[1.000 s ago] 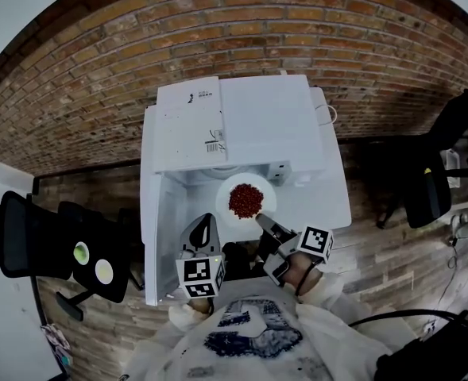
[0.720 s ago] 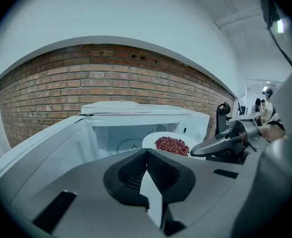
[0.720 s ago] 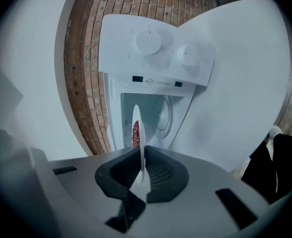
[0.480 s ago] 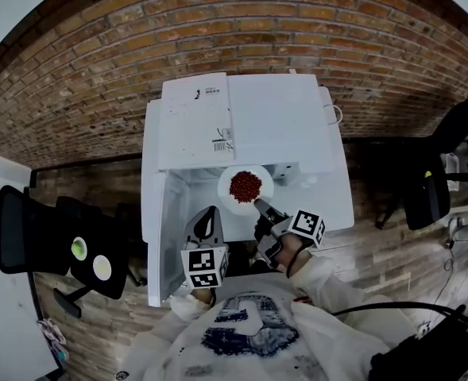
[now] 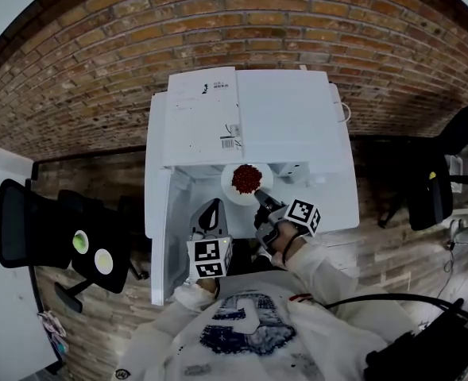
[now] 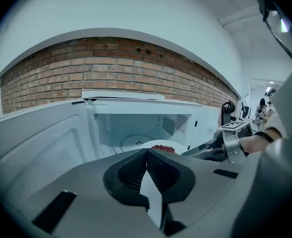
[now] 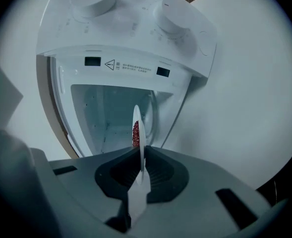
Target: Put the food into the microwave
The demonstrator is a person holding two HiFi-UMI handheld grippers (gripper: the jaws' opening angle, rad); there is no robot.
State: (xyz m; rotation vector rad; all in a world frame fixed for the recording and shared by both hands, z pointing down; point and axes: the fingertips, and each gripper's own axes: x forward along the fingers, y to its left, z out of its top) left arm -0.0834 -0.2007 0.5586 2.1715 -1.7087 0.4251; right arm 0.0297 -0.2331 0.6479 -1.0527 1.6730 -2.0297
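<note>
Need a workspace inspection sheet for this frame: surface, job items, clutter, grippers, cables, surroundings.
Surface: white table, bare where visible beside the microwave.
Job's things: white microwave with its door swung open to the left. White plate of red food held at the cavity mouth, not set down.
Clutter: printed sheet lying on the microwave top.
Grippers: right gripper, fingers clamped on the plate rim. Left gripper, fingers together, empty, in front of the door.
Cables: white cable loop at the microwave's right rear. Black cable on the floor.
Surroundings: brick wall, black chairs to the left.
</note>
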